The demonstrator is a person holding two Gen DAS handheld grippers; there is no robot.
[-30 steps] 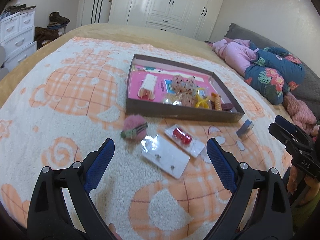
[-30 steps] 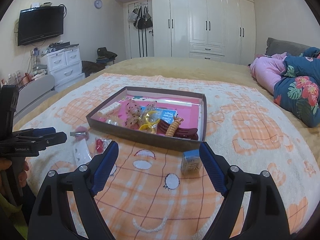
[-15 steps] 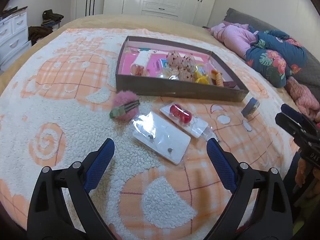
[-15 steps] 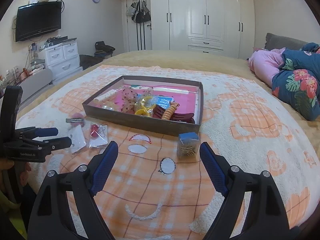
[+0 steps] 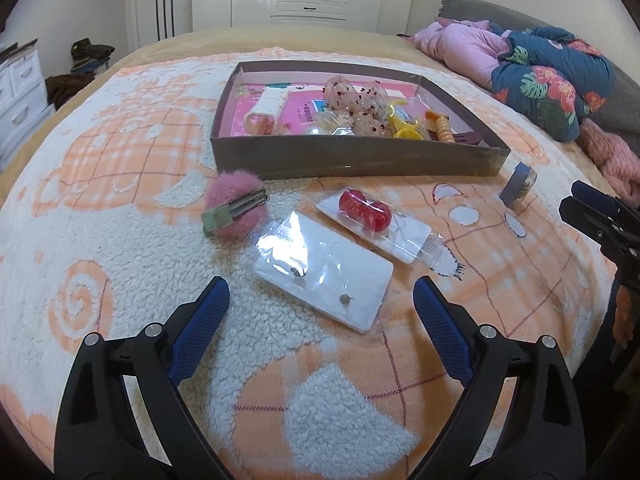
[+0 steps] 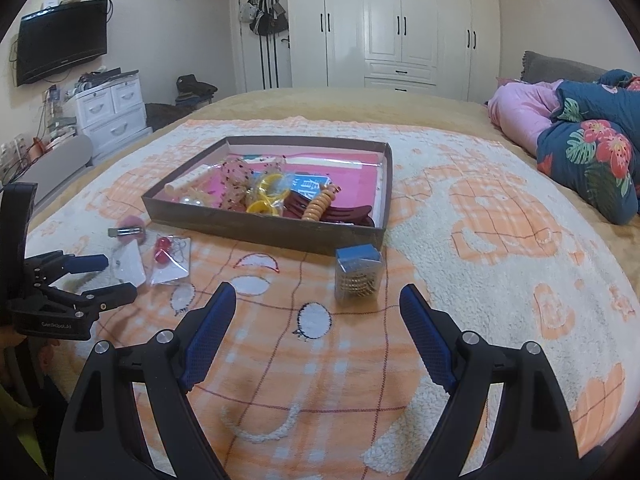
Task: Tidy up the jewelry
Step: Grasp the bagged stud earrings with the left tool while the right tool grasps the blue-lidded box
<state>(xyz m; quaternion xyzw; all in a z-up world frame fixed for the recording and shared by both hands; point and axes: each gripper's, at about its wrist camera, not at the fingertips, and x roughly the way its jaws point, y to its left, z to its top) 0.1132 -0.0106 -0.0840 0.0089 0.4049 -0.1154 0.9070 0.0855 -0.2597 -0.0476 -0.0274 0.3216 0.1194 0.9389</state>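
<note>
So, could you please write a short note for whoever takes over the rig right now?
Left tongs: open, empty, hanging over the earring card.
Right tongs: open, empty, pointed at the small clear box with the blue lid.
The brown tray on the blanket already holds hair clips, bracelets and scrunchies.
Outside it, in front of it: the earring card, the packet with red beads, the pink fluffy clip and the small clear box.
Left: put those four into the tray.

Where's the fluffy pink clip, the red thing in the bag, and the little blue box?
fluffy pink clip [image 5: 236,213]: left wrist view, on its metal clasp.
red thing [image 5: 364,210]: left wrist view, its middle.
little blue box [image 6: 357,258]: right wrist view, its lid.
</note>
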